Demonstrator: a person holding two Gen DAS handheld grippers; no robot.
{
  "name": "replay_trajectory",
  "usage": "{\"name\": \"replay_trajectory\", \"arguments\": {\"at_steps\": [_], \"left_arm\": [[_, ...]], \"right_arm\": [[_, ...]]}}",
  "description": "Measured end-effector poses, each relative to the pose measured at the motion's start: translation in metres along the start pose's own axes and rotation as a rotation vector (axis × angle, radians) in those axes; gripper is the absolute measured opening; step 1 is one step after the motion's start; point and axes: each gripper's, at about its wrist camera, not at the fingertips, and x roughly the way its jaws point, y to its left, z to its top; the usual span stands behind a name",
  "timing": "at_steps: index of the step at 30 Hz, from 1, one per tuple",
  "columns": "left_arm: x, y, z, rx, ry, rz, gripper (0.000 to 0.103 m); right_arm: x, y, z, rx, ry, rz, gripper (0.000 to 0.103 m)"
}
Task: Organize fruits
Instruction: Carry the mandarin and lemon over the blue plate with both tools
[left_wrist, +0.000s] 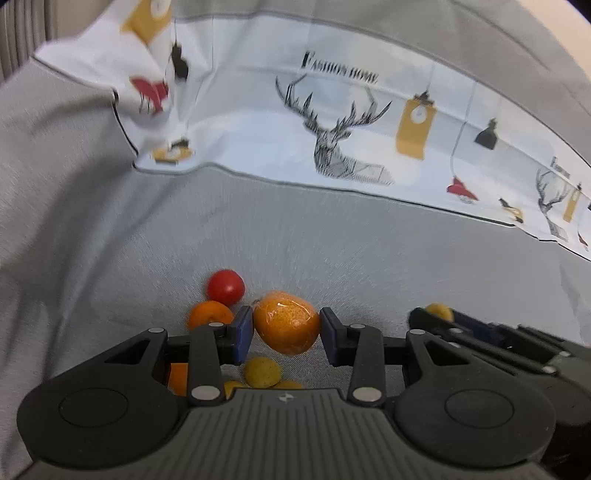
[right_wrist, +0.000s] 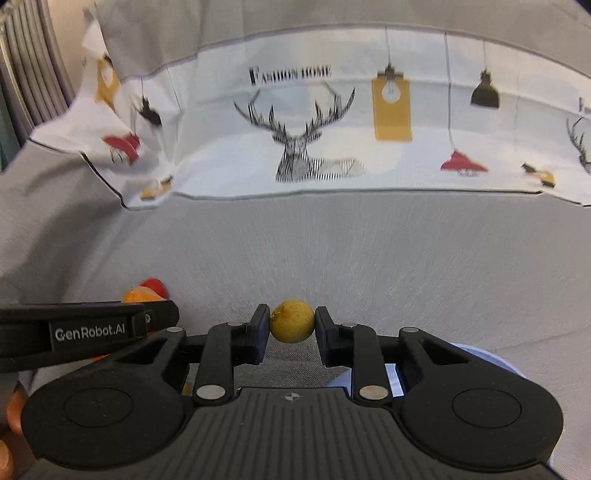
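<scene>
1. Orange (left_wrist: 287, 322), film-wrapped and slick-looking, sits gripped across its middle in my left gripper (left_wrist: 286, 334), above the loose fruit.
2. Small yellow fruit (right_wrist: 292, 320), probably light and firm, pinched in my right gripper (right_wrist: 291, 334).
3. Grey cloth (right_wrist: 369, 258) lies below.

A large orange wrapped in clear film (left_wrist: 287, 322) sits pinched between blue pads, raised above the grey cloth. Behind it, to the left, a red fruit (left_wrist: 225, 287) touches a smaller orange (left_wrist: 209, 314); a small yellow fruit (left_wrist: 262, 372) lies below, with more orange pieces partly hidden. A small, round, dull-yellow fruit (right_wrist: 292, 321) is held on both sides, off the cloth.
</scene>
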Motion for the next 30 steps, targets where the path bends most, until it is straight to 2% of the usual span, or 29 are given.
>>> {"name": "replay_trajectory", "arguments": {"at_steps": [6, 11, 16, 21, 24, 30], "left_arm": [[-0.033, -0.011, -0.016, 0.061, -0.046, -0.020, 0.043], [-0.053, -0.033, -0.044, 0.163, -0.006, -0.029, 0.043], [-0.049, -0.051, -0.058, 0.250, 0.006, -0.044, 0.043], [-0.036, -0.052, -0.056, 0.233, 0.032, -0.065, 0.043], [-0.034, -0.054, -0.055, 0.223, 0.032, -0.097, 0.043], [-0.036, -0.071, -0.058, 0.282, 0.016, -0.194, 0.043]], "right_arm": [[-0.059, -0.008, 0.003, 0.011, -0.064, 0.005, 0.028], [-0.101, -0.034, -0.017, 0.042, -0.089, -0.031, 0.028], [-0.109, -0.064, -0.038, 0.107, -0.038, -0.100, 0.028], [-0.106, -0.086, -0.042, 0.084, -0.028, -0.172, 0.028], [-0.105, -0.096, -0.043, 0.087, -0.024, -0.183, 0.028], [-0.107, -0.107, -0.045, 0.072, -0.016, -0.199, 0.028]]}}
